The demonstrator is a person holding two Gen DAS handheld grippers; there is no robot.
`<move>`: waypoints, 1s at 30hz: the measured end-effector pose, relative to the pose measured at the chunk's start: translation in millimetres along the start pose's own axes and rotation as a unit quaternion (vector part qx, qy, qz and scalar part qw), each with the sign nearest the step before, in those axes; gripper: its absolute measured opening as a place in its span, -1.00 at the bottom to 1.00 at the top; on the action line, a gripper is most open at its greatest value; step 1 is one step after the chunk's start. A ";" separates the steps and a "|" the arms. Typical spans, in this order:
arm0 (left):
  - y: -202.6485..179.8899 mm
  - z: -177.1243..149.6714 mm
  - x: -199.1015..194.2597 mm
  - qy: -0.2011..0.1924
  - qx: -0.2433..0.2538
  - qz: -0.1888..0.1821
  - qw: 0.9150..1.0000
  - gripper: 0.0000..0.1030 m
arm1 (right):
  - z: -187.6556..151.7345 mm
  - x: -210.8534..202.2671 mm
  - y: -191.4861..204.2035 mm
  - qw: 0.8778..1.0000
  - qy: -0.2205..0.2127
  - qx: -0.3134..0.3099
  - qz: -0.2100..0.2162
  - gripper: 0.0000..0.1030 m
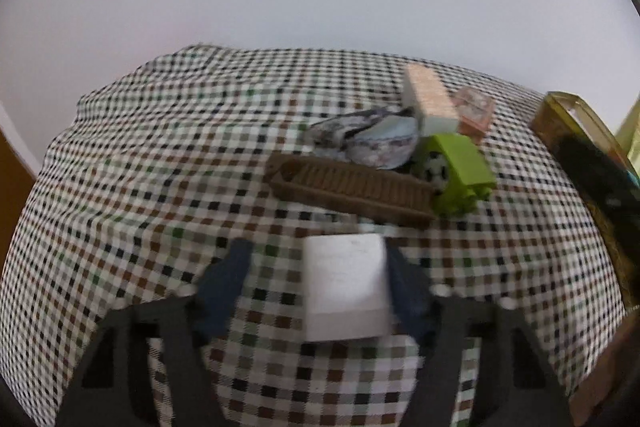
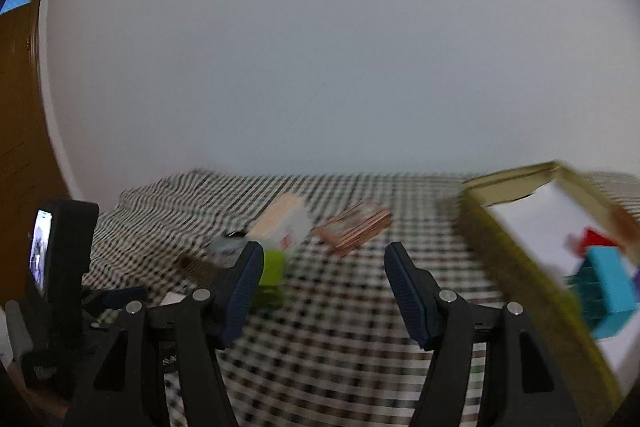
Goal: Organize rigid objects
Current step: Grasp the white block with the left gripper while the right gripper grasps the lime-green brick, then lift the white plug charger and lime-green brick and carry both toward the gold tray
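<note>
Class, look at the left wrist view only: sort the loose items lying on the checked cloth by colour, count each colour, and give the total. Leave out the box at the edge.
White: 2, the white box and the tall pack
Green: 1, the green block
Brown: 1, the brown tray
Pink: 1, the pink case
Grey-blue: 1, the crumpled pouch
Total: 6

The left half of the checked cloth (image 1: 160, 163) lay bare, leaving open passage there. Toward the right, a brown slatted tray (image 1: 352, 189), a green block (image 1: 460, 171) and a tall box (image 1: 430, 99) crowded together, and the gold-rimmed box (image 2: 516, 263) walled off the right edge.
</note>
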State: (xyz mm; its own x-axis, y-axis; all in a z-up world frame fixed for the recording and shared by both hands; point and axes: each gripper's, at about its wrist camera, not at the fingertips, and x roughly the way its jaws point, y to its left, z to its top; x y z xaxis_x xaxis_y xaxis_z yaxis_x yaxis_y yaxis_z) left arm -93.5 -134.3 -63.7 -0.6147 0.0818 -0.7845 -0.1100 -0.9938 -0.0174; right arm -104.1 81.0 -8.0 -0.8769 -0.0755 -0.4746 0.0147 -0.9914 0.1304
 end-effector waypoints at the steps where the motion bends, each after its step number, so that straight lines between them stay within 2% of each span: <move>1: -1.5 -0.1 -1.2 -0.002 0.002 -0.003 1.000 -0.12 | -0.2 5.5 3.1 1.000 0.011 0.001 0.007 0.27; 2: -1.9 0.6 -2.3 -0.004 0.002 -0.003 1.000 -0.28 | -0.1 11.9 5.9 1.000 0.025 0.002 0.015 0.27; 9: 3.9 1.8 -3.9 -0.005 -0.015 0.010 1.000 -0.28 | -2.4 47.5 20.2 0.995 0.090 0.019 0.046 0.27; 10: 6.5 2.4 -4.1 -0.006 -0.020 0.019 1.000 -0.28 | -3.3 51.3 24.5 0.994 0.099 0.019 0.048 0.23; 13: 16.6 3.6 -6.6 -0.009 -0.038 0.036 0.999 -0.28 | -3.2 63.7 27.4 0.991 0.123 0.022 0.047 -0.09; 16: 27.1 5.9 -12.3 -0.021 -0.059 0.047 0.997 -0.28 | -5.4 75.8 28.3 0.987 0.153 0.031 0.040 -0.14; 25: 32.4 5.3 -17.5 -0.037 -0.068 0.061 0.995 -0.28 | -9.1 76.3 16.0 0.984 0.160 0.054 0.064 -0.16; 30: 35.2 7.4 -16.8 -0.041 -0.072 0.051 0.995 -0.28 | -15.0 71.1 -10.4 0.974 0.165 0.106 0.116 -0.23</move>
State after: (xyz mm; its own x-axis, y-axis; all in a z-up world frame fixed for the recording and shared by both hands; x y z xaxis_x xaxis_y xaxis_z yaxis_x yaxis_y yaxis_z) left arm -92.9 -170.2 -46.6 -0.6793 -0.0194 -0.7336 0.0660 -0.9972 -0.0347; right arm -159.4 84.3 -56.2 -0.6584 -0.3604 -0.6608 0.0645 -0.9017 0.4275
